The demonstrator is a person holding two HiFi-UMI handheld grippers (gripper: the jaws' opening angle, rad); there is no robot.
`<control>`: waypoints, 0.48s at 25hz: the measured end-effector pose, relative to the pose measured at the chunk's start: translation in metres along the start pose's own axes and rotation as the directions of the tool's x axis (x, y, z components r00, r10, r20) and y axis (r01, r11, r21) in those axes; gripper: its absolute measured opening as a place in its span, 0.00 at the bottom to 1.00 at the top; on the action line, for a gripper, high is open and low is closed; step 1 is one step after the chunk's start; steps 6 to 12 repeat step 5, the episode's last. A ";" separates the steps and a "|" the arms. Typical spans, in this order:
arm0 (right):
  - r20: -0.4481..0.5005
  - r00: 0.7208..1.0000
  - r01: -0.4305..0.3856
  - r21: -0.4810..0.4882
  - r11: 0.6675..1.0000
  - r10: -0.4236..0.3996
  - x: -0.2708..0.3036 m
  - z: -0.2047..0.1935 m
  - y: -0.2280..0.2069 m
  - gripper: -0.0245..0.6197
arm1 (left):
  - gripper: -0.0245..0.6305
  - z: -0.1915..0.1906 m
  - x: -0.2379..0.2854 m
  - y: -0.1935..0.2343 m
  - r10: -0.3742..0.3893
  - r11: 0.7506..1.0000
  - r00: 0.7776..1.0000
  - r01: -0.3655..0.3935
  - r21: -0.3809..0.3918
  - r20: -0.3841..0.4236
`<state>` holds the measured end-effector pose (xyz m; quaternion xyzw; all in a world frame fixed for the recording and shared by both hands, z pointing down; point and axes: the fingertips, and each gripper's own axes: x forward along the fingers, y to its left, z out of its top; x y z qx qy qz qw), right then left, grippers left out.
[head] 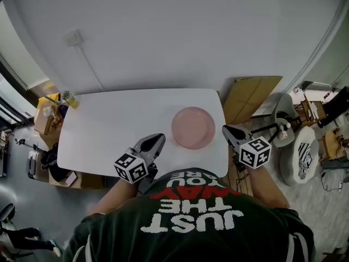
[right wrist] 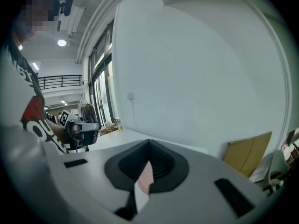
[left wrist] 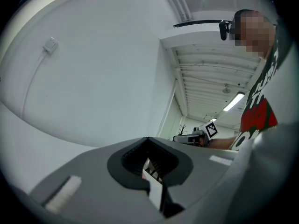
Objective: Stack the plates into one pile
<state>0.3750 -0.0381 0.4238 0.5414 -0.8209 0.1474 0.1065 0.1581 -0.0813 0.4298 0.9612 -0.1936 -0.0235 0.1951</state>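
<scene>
Shirt (head: 192, 214) reads "JUST THE WAY YOU ARE"; left claw (head: 158, 140) and right claw (head: 227, 130) closed, flanking pink plate (head: 193, 127)

Only readable print sat on the person's dark shirt (head: 191, 222), just behind and between the left gripper (head: 157, 140) and right gripper (head: 227, 130): "JUST THE WAY YOU ARE", upside down, white letters, "WAY" in red. Square markers (head: 254, 154) on the grippers carried patterns only.
</scene>
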 end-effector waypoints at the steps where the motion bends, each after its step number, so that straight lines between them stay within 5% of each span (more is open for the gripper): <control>1: -0.001 1.000 0.000 -0.001 1.000 0.000 0.001 0.000 0.000 0.05 | 0.05 0.001 0.000 0.000 -0.003 1.000 1.000 0.003 0.000 0.002; 12: -0.006 1.000 0.002 -0.003 1.000 -0.002 0.004 0.002 -0.001 0.05 | 0.05 0.005 0.003 -0.001 -0.017 1.000 1.000 0.017 0.004 0.003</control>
